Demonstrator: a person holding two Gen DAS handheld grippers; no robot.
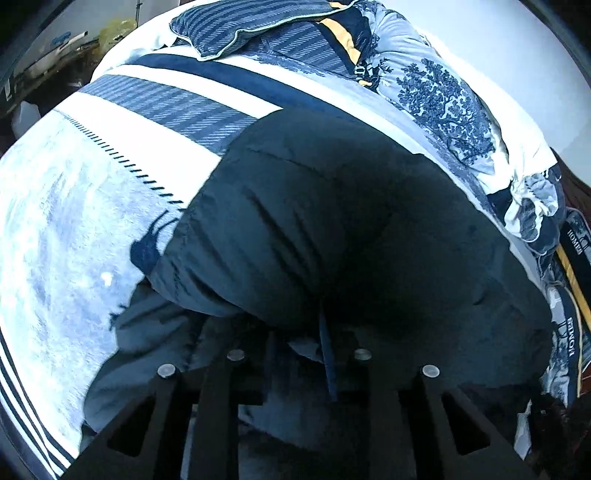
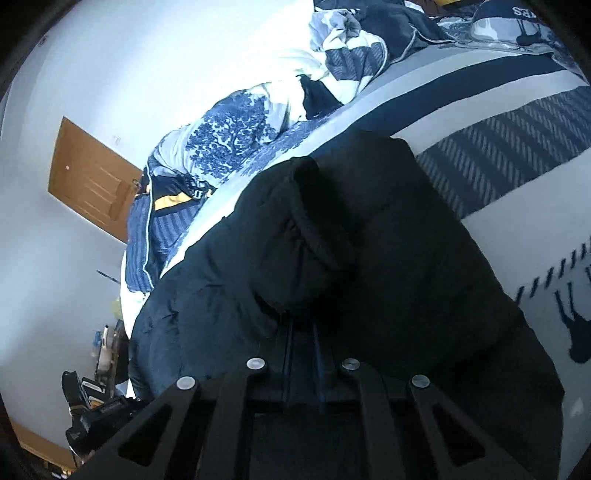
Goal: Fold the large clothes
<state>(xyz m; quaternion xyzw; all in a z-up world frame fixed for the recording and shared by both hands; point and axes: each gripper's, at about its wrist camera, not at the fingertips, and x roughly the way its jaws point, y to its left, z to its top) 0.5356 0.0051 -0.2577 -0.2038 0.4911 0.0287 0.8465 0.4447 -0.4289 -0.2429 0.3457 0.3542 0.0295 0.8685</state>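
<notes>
While it lies bunched across the near part of the bed, the dark puffer jacket [image 1: 325, 229] fills the middle of both wrist views, its quilted bulk folded over on itself. At the left gripper [image 1: 299, 332] the fingers run into the jacket's near edge with fabric bulging between and over them; whether the jaws are clamped on it cannot be told. At the right gripper [image 2: 301, 332] the fingers sit close together under a rolled sleeve or fold [image 2: 314, 236], the tips hidden by cloth, so that grip cannot be told either. Under the jacket spreads a blue-and-white bedspread [image 1: 66, 229] with stripes and a deer print. Farther off lie a striped pillow [image 1: 251, 26] and a rumpled tree-print duvet [image 2: 229, 136]. Beyond the bed stand a white wall [image 2: 147, 55] and a wooden door [image 2: 92, 177].
</notes>
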